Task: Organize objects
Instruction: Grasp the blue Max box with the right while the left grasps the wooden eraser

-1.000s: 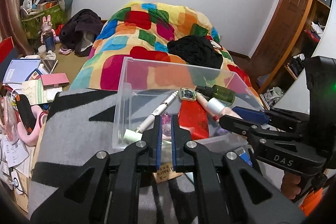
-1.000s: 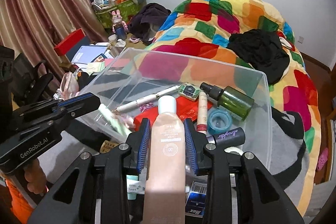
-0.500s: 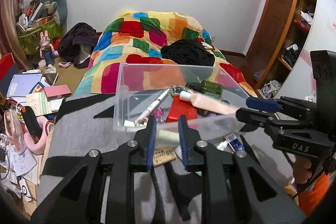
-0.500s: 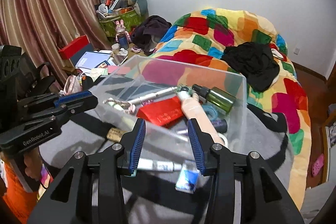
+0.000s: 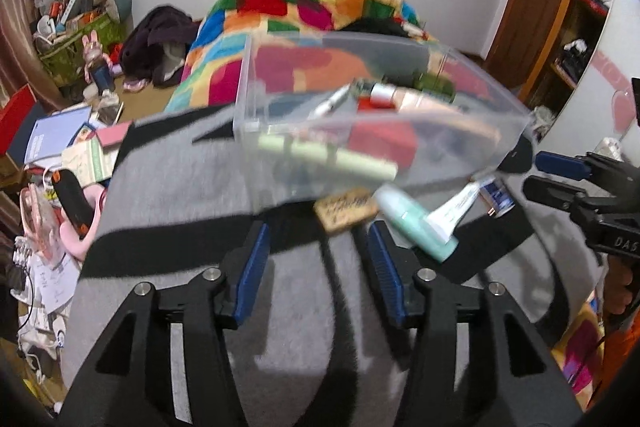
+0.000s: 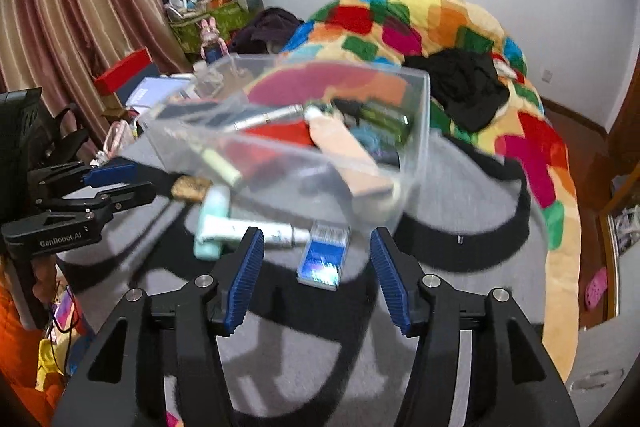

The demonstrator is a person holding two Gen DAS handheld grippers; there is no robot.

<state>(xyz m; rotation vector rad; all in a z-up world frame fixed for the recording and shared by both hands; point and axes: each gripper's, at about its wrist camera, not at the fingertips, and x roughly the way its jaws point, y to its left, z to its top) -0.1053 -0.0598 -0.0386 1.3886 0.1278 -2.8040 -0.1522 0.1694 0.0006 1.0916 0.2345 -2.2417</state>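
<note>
A: What did the bin look like?

B: A clear plastic bin (image 6: pixel 416 131) with thin see-through walls stood on a fuzzy grey blanket (image 6: pixel 472 227) with wide black stripes. Inside lay a peach-coloured tube (image 6: pixel 348 151), a slim white pen (image 6: pixel 264 117), a dark green bottle (image 6: pixel 380 113), something flat and red (image 6: pixel 280 135) and a pale green stick (image 5: pixel 324 157) against the near wall. The view was blurred, so I couldn't read any labels.

A: And outside it?

B: Along the bin's near wall, on the blanket: a mint-green bottle (image 6: pixel 212 223), round and smooth, a white tube (image 6: pixel 256 229) lying across it, a small blue box (image 6: pixel 324 259) with a shiny face, and a tan cork-like tag (image 6: pixel 190 187).

A: Where were the claws?

B: The right gripper (image 6: pixel 316 275) had just been opening; its ribbed blue pads stood apart with nothing pressed between them, and the blue box lay on the blanket just ahead, between the fingertips' lines. The left gripper (image 5: pixel 318 267) had also just been opening and was empty, jaws apart. The tag lay just beyond its tips and the mint bottle just beside its right finger.

A: Anything behind?

B: A patchwork quilt (image 6: pixel 420 27) in bright squares.
</note>
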